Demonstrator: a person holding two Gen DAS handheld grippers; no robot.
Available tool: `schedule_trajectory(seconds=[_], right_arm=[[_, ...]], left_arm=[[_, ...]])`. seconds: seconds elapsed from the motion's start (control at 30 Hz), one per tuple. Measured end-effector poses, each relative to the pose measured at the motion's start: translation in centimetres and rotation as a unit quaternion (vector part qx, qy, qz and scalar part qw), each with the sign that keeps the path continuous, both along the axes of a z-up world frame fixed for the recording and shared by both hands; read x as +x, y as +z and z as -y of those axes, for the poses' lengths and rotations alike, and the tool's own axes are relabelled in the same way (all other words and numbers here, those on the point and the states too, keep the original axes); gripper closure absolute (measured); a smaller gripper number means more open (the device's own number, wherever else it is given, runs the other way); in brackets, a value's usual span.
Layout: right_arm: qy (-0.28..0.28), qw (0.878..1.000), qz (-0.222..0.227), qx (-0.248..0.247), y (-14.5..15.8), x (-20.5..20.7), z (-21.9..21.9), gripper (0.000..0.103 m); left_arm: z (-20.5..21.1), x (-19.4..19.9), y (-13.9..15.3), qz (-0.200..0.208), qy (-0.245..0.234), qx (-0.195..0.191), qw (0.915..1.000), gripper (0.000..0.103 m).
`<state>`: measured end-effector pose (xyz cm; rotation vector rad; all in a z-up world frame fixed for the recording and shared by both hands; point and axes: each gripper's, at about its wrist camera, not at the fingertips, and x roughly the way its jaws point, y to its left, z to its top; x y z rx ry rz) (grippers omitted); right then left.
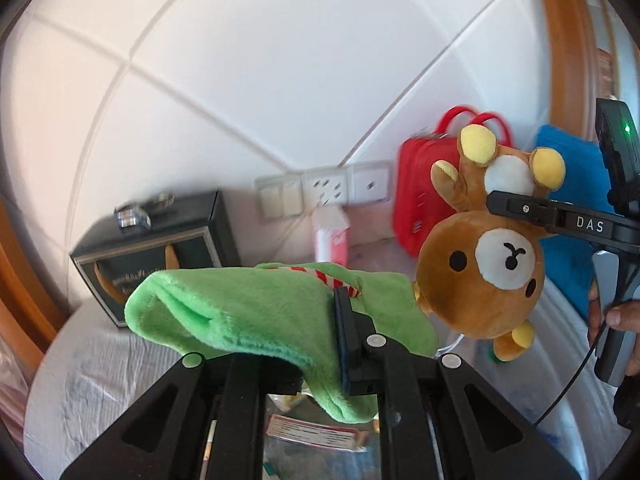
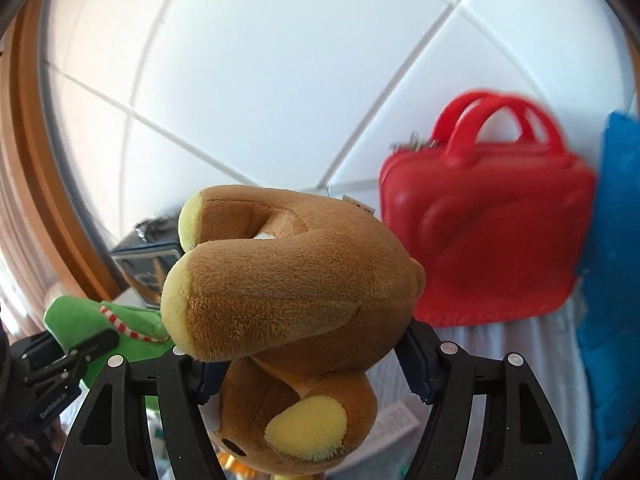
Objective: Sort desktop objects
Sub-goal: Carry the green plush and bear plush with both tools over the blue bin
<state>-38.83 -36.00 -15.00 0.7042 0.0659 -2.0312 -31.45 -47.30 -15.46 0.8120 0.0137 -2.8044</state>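
Observation:
My left gripper [image 1: 340,320] is shut on a green plush piece [image 1: 248,312] with a red-and-white striped band. The plush is held off the table and drapes over the fingers, hiding the left one. My right gripper [image 2: 312,376] is shut on a brown plush bear [image 2: 288,288], its blue pads [image 2: 416,372] pressing the body from both sides. The bear [image 1: 480,276] hangs head down in the left wrist view, with one right finger [image 1: 520,208] across its belly. At the lower left of the right wrist view are the left gripper [image 2: 80,354] and the green plush [image 2: 76,320].
A red case with handles [image 2: 480,240] and a blue cloth [image 2: 612,280] stand against the tiled wall. A dark box [image 1: 160,256] carries a metal object [image 1: 132,216]. A pink carton [image 1: 332,240] stands below wall sockets [image 1: 324,192]. Packets [image 1: 316,436] lie on the white-covered table [image 1: 80,380].

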Motion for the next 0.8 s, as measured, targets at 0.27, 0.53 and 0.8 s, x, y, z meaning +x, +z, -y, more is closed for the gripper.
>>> schedule_trajectory(seconds=[0.27, 0.53, 0.8], right_arm=[[-0.032, 0.998, -0.044, -0.028, 8.2, 4.9, -9.8, 0.032], [-0.154, 0.981, -0.102, -0.058, 17.1, 9.5, -25.1, 0.032], [-0.25, 0.955, -0.142, -0.074, 23.4, 8.7, -40.1, 0.032]], left_arm=[[-8.4, 3.7, 7.3, -0.047, -0.078, -0.015, 0.9957, 0.091], [-21.1, 6.0, 16.0, -0.128, -0.203, -0.031, 0.9702, 0.091], [-37.1, 3.8, 21.4, -0.156, -0.298, 0.0, 0.9418, 0.091]])
